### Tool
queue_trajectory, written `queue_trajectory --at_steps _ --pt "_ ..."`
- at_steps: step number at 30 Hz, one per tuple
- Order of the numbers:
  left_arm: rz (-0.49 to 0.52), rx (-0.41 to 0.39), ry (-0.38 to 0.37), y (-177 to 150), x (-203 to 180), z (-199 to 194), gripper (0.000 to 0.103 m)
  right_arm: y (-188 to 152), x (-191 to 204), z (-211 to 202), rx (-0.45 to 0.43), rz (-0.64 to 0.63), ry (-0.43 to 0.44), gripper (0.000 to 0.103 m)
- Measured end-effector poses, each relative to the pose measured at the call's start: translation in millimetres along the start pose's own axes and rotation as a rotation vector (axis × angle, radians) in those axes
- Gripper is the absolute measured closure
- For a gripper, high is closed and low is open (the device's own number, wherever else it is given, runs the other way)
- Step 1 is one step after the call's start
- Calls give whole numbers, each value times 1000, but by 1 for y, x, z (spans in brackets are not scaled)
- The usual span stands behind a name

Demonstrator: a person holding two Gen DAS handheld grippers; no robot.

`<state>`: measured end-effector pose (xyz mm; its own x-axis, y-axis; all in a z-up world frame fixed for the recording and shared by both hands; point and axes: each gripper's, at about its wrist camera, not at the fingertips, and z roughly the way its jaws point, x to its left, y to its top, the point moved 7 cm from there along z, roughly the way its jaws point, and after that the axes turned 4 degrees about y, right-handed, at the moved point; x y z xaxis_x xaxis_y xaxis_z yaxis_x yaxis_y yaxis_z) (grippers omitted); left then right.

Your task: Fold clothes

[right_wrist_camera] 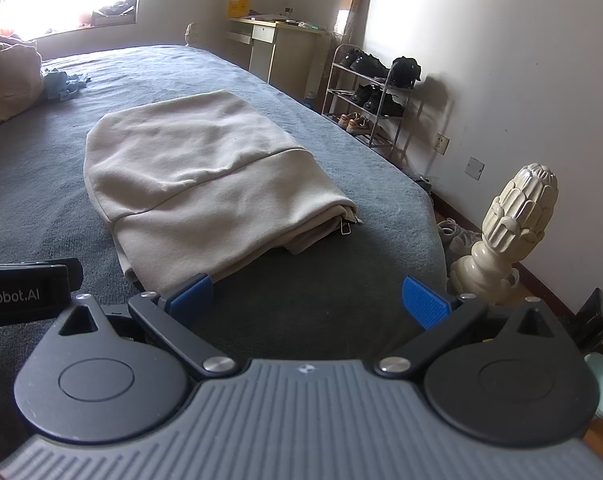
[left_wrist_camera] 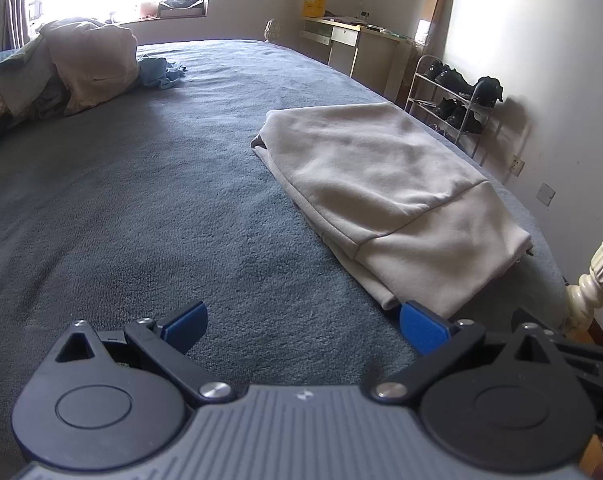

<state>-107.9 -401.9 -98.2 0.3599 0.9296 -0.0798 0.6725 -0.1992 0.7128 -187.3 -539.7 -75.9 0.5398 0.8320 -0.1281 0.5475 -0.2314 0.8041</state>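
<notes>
Bed cover (left_wrist_camera: 149,208): grey-blue cloth, short nappy pile, matt. Folded cream garment (left_wrist_camera: 385,184): soft fleece-like cloth, matt, stitched seam; small metal zip pull (right_wrist_camera: 346,227) at edge. Left gripper (left_wrist_camera: 301,326): matt black plastic arms, ribbed grey body, shiny metal pivot pins, blue textured pads (left_wrist_camera: 423,328). Right gripper (right_wrist_camera: 307,300): same finish. Bedpost finial (right_wrist_camera: 517,208): carved, cream-painted, slight sheen. Shoe rack (right_wrist_camera: 365,92): thin bright metal wire.

A cream garment (right_wrist_camera: 205,176) lies folded flat near the grey bed's (right_wrist_camera: 341,296) foot corner.
</notes>
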Motion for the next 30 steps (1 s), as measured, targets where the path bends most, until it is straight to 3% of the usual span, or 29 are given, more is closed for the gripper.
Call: queue_trajectory --at_steps 30 --pt "0 16 4 -2 0 4 0 -3 -1 1 9 1 -3 1"
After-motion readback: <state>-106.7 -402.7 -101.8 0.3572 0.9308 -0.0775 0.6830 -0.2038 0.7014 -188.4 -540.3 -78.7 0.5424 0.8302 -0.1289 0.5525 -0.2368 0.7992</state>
